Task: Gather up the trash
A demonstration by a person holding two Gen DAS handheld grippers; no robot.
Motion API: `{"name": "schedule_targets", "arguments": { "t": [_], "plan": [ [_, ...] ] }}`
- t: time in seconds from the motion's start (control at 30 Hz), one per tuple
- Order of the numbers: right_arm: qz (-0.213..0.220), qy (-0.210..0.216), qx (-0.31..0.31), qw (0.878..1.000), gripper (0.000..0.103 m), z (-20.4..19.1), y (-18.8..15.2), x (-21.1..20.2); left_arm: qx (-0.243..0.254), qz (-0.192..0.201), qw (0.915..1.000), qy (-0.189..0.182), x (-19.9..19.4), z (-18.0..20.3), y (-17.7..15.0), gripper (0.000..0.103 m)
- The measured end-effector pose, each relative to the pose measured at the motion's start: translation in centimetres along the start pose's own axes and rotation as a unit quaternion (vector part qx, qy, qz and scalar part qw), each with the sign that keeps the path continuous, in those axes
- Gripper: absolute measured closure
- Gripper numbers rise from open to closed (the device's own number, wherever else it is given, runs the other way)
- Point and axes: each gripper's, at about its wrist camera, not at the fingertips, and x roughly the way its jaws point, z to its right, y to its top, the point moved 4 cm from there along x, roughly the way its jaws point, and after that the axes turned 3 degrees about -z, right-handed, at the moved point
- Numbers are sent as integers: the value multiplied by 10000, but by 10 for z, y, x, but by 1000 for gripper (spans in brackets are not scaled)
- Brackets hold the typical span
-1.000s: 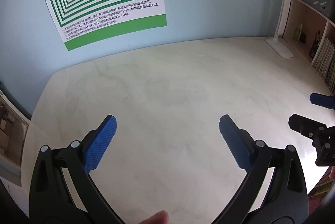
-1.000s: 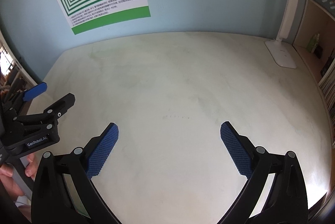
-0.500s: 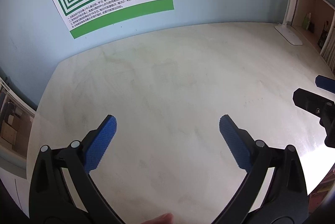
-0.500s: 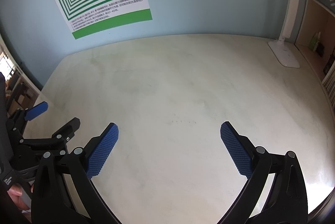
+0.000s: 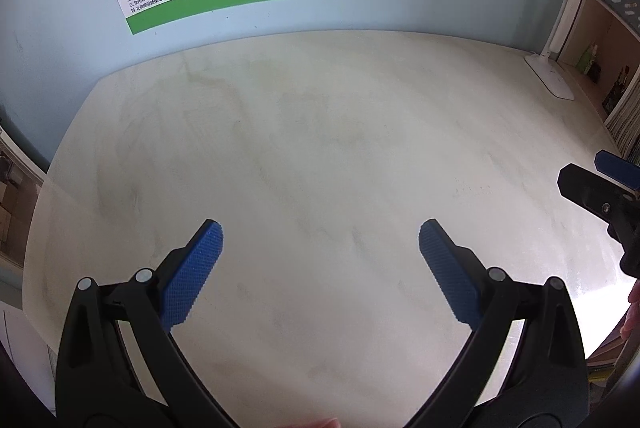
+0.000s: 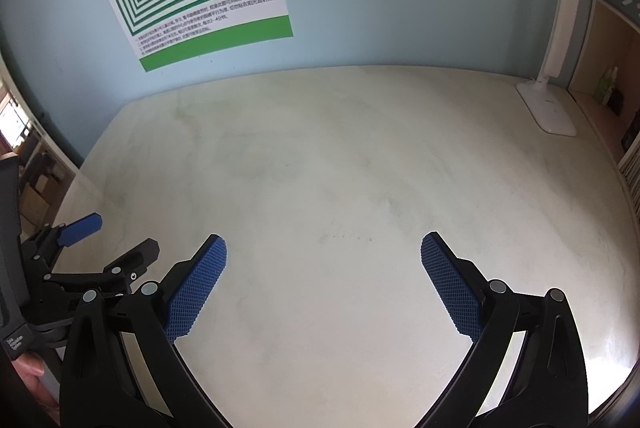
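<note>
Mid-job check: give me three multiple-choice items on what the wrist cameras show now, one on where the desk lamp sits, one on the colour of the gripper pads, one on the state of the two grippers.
1. Where is the desk lamp?
A. far right corner of the table, by the shelf
B. middle of the table
C. under the poster

2. What colour are the finger pads?
A. red
B. blue
C. white

3. What state are the left gripper and right gripper in?
A. both shut on trash
B. one open, one shut
C. both open, holding nothing

Answers:
1. A: its white base rests on the table at the far right, beside the wooden shelf.
2. B: the textured pads on both grippers are blue.
3. C: in each view the fingers stand wide apart with bare tabletop between.
</note>
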Motion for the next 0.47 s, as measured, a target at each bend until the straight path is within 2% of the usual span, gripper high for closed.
{"name": "schedule_targets", "arguments": {
  "t": [0.1,0.27,0.47],
  "plan": [
    [12,8,-6,10000,6,0,-1,-1,-26,62,9999,99,0,-2,-1,7],
    [20,50,1,10000,6,1,0,-2,-62,-56,10000,-23,2,-3,-2,7],
    [19,34,32,10000,6,3,-1,-2,-33,-54,10000,69,2,-4,-4,7]
  ]
}}
